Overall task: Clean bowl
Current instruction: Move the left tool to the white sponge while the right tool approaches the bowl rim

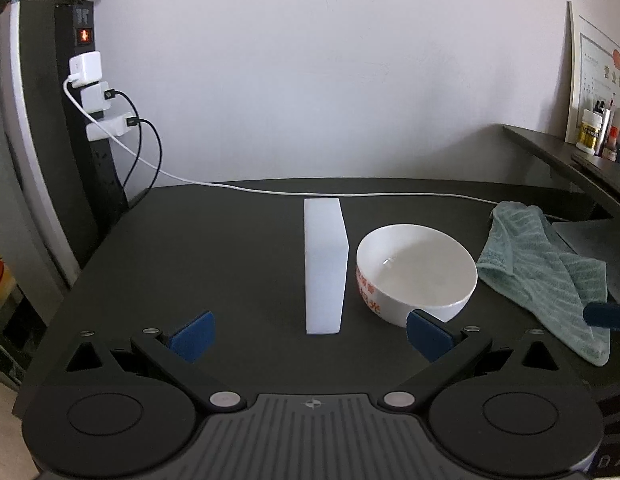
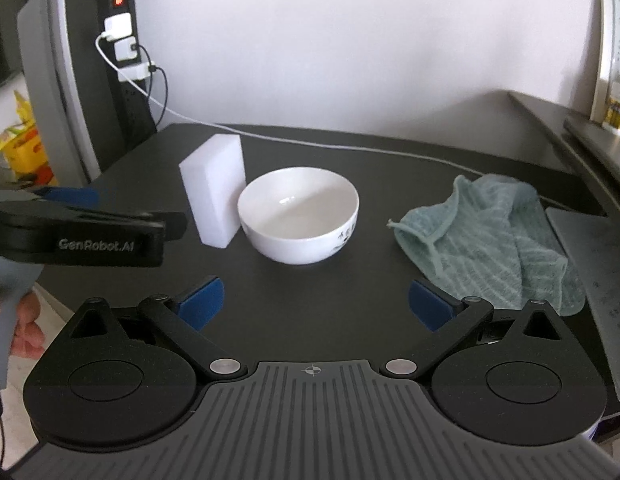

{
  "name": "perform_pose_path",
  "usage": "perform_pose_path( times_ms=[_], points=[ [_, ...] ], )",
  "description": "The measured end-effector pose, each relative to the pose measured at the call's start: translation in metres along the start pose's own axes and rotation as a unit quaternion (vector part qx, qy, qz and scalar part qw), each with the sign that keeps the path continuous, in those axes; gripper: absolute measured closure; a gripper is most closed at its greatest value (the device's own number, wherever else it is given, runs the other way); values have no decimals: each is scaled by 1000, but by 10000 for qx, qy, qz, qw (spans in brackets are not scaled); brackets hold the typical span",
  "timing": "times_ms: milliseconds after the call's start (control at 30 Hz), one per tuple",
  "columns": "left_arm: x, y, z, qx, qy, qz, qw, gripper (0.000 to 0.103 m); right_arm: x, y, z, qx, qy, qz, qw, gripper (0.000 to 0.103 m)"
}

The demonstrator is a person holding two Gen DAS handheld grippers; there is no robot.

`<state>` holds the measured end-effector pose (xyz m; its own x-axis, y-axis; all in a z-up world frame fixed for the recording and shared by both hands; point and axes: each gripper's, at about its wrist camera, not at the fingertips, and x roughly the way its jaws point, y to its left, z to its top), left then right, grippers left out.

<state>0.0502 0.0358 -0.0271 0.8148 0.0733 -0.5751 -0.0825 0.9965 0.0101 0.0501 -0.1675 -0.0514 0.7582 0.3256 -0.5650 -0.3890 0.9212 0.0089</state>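
Observation:
A white bowl (image 1: 416, 274) (image 2: 298, 220) with red and dark markings on its side sits upright on the dark table (image 1: 214, 248) (image 2: 350, 288). A white sponge block (image 1: 325, 266) (image 2: 214, 190) stands on edge just left of it. A green-blue cloth (image 1: 550, 276) (image 2: 486, 240) lies crumpled to the right. My left gripper (image 1: 308, 336) is open, with the sponge block straight ahead between its blue pads. My right gripper (image 2: 316, 306) is open too, hovering in front of the bowl. In the right wrist view the left gripper's body (image 2: 82, 236) shows at the left.
A white cable (image 1: 350, 194) runs across the table's back edge from chargers (image 1: 90, 84) on a black power strip at the left. A shelf (image 1: 570, 156) with bottles rises at the right. A person's hand (image 2: 24, 328) holds the left gripper's handle. Papers (image 2: 602, 276) lie at the right.

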Motion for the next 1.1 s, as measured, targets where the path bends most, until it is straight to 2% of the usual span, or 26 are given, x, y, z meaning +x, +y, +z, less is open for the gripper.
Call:
perform_pose_path(
  times_ms=[200, 300, 500, 967, 1067, 1100],
  points=[
    [-8, 8, -2, -123, 14, -195, 9997, 1, -13, 4, -4, 37, -74, -3, 10000, 0],
    [-13, 9, -1, -105, -113, -144, 9998, 1, -21, 7, -5, -142, -245, -57, 9996, 0],
    [-9, 10, 3, -113, -97, -307, 9994, 1, -19, 10, -1, -180, -311, -65, 9993, 0],
    [36, 22, 30, -449, 69, -68, 9989, 1, 17, -1, 12, -85, -27, -115, 9999, 0],
    [49, 21, 35, -449, 133, -81, 9989, 7, 28, -3, 14, -86, 6, -125, 9999, 1],
    [56, 20, 37, -404, 176, -97, 9990, 13, 31, -4, 14, -85, 18, -121, 9999, 2]
  ],
)
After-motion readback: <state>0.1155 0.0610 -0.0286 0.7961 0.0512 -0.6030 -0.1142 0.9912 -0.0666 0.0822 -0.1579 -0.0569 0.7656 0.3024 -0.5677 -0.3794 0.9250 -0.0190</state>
